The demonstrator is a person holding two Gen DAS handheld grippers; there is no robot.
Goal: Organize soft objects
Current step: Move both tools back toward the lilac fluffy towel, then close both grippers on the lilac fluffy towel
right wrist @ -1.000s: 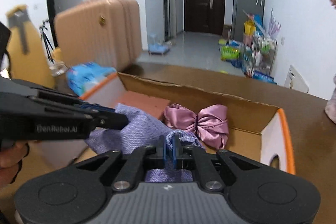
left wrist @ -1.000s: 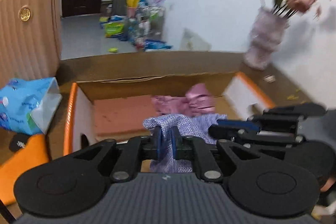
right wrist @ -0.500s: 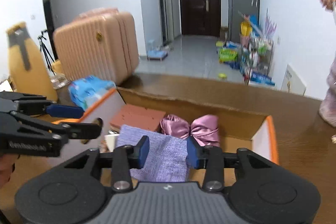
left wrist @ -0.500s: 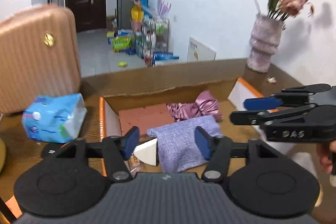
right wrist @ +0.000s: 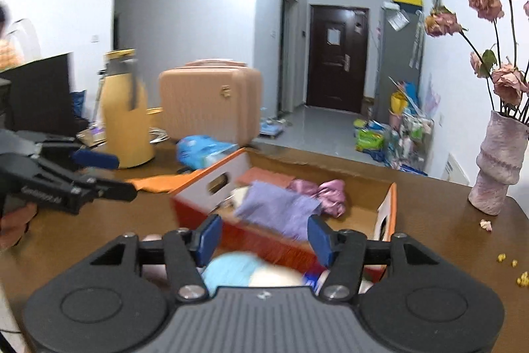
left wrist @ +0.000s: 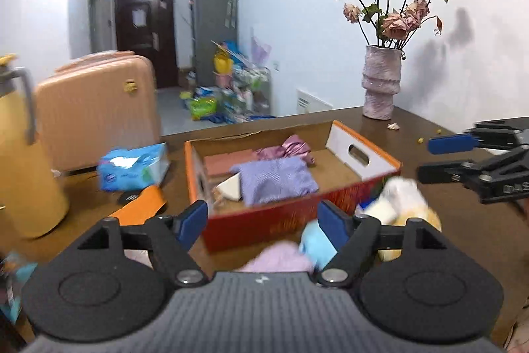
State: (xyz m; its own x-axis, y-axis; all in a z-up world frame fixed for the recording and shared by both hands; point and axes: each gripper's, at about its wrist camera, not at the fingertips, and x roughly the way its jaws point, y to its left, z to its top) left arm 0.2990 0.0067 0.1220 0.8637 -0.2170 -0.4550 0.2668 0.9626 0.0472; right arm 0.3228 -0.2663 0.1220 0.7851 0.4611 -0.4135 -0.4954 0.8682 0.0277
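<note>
A purple woven cloth (left wrist: 277,179) lies flat in the open cardboard box (left wrist: 297,217), next to a pink satin bow (left wrist: 294,148). Both show in the right wrist view, cloth (right wrist: 277,207) and bow (right wrist: 320,191). My left gripper (left wrist: 264,222) is open and empty, pulled back in front of the box. My right gripper (right wrist: 263,237) is open and empty, also in front of the box (right wrist: 390,207). Soft items lie on the table below the grippers: a light blue one (right wrist: 231,270), a pink one (left wrist: 277,258) and a cream one (left wrist: 403,197).
A vase of dried roses (left wrist: 380,88) stands at the table's far right. A blue tissue pack (left wrist: 132,167), an orange flap (left wrist: 142,204) and a yellow thermos (left wrist: 23,154) are left of the box. A pink suitcase (right wrist: 211,108) stands behind.
Both grippers opened and let go of the purple cloth, which now lies in the box. Both then drew back and up, away from the box.
</note>
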